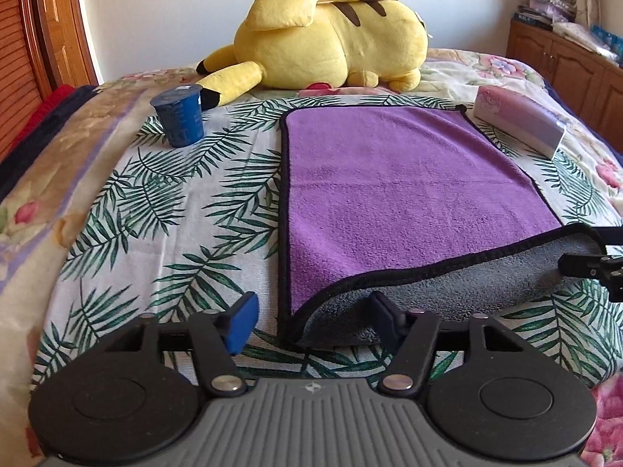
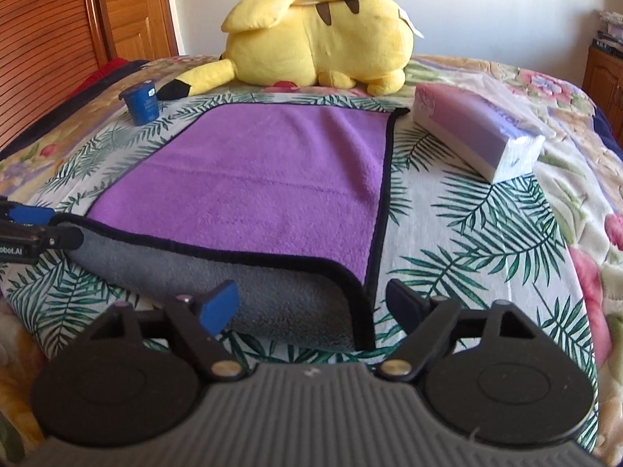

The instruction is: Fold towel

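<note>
A purple towel (image 1: 397,186) with black trim and a grey underside lies on the leaf-print cloth on the bed; it also shows in the right wrist view (image 2: 264,179). Its near edge is folded over a little, so a grey band (image 1: 447,292) (image 2: 218,272) shows along the front. My left gripper (image 1: 313,317) is open, its fingers either side of the towel's near left corner. My right gripper (image 2: 311,305) is open around the near right corner. Each gripper shows at the other view's edge: the right one (image 1: 592,266), the left one (image 2: 27,229).
A blue cup (image 1: 180,116) (image 2: 142,103) stands far left of the towel. A tissue pack (image 1: 521,120) (image 2: 479,132) lies to its right. A yellow plush toy (image 1: 331,35) (image 2: 319,35) lies behind. A wooden cabinet (image 1: 572,62) stands at right.
</note>
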`<state>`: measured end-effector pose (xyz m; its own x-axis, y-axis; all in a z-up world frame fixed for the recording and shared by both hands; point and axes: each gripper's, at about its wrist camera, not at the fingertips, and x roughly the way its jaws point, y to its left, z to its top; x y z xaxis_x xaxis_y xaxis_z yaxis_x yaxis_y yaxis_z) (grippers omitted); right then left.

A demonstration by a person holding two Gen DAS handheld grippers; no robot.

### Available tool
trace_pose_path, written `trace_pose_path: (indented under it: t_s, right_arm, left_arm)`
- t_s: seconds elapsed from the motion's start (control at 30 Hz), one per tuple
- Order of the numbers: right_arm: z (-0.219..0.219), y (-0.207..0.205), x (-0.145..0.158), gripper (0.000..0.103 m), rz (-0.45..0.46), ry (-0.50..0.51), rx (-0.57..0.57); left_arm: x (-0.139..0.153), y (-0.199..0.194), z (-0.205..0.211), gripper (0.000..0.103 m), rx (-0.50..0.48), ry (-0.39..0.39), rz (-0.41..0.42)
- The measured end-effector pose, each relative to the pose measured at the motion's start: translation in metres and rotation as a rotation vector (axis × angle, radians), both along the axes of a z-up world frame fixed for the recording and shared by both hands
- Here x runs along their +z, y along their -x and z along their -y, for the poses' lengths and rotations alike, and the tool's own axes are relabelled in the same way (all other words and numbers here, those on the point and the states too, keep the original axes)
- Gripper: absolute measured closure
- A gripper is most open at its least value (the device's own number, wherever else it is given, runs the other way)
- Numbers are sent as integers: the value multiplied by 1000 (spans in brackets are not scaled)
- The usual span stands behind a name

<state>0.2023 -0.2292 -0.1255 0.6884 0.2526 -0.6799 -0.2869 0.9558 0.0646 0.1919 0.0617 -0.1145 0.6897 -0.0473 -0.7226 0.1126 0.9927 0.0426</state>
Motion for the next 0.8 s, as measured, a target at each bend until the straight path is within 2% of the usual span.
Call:
trace_pose_path:
  t_s: [0.07,0.13,0.37,0.5,0.67,0.73,0.8]
  right_arm:
    - [1,-1,-2,25,-19,-2,4]
    - [3,-3,-3,34,-41,-12,11]
    - [6,-5,-3,38,-79,-29,16]
    - [9,-6,-2,45,-91,-37,12]
    - [11,-7,-1,59,-101,-30,12]
    - [11,-8,-1,77,-107,-16,18]
    - [11,-7,0,79,-109,-6,27]
  left_arm:
    - [0,1,1,67,-6,4,1]
    - [0,1,2,69,-10,3,0]
    - [-3,2,2,80,-21,11,-12]
    - [-3,3,4,84,-27,4,-11]
    - [-3,3,4,89,-32,8,-15]
    - [-2,4,5,94,-36,8,-9]
    - [-2,5,7,103,-48,7,0]
